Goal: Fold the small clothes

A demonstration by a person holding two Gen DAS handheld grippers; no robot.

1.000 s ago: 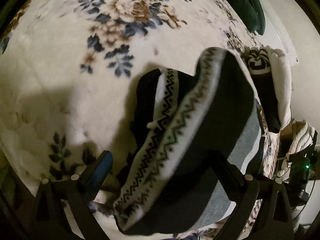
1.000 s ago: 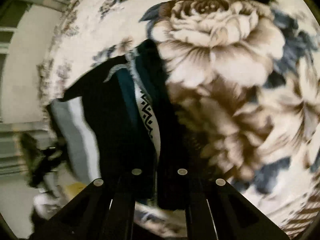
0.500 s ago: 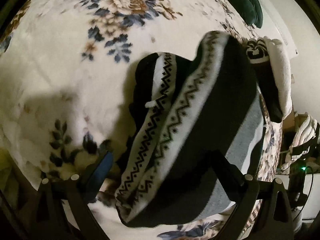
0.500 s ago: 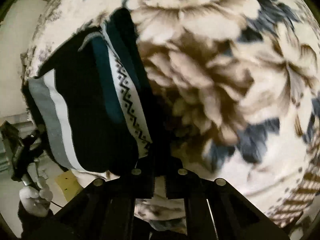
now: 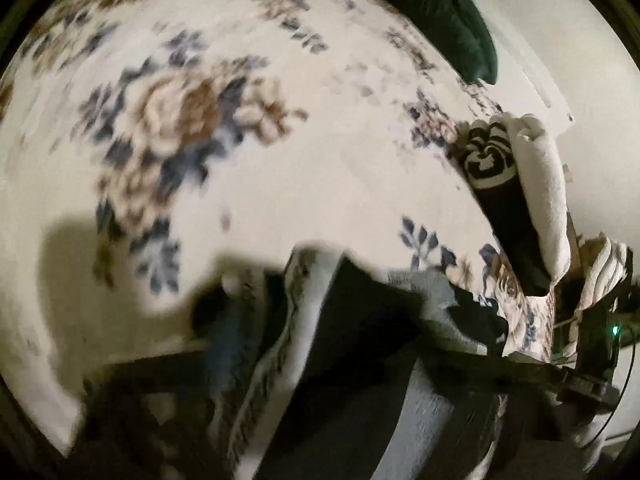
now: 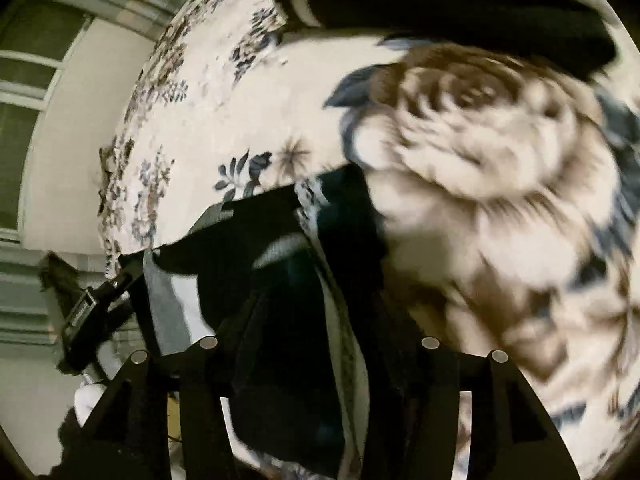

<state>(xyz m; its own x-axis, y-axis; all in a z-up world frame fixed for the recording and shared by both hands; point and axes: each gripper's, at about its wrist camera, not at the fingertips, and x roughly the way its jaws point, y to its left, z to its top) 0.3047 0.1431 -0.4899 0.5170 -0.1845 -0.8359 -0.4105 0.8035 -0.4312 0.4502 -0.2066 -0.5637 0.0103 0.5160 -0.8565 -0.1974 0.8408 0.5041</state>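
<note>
The garment (image 5: 352, 360) is a dark knitted piece with a white zigzag band and grey and white stripes, and it lies on the floral blanket (image 5: 280, 160) near its lower edge in the left wrist view. In this view it fills the space between the two fingers of the left gripper (image 5: 332, 364): the blue-padded left finger (image 5: 228, 344) is beside the white patterned band, and the right finger (image 5: 472, 344) crosses over the grey part of the cloth. The fingers stand wide apart, but the picture is blurred, so I cannot tell whether they press the cloth or only frame it. In the right wrist view the garment (image 6: 288, 300) hangs between the fingers of the right gripper (image 6: 316, 320), which are opened to a middle width; the dark fold and the white band pass between them, and the cloth looks loose there, not pinched. The left finger (image 6: 208, 380) touches the striped side. The other gripper shows at the left edge of this view, at the far end of the garment. Toward the right edge of the blanket a folded pile (image 5: 516, 192) lies, black with a white pattern and a cream piece, well apart from the garment.
</note>
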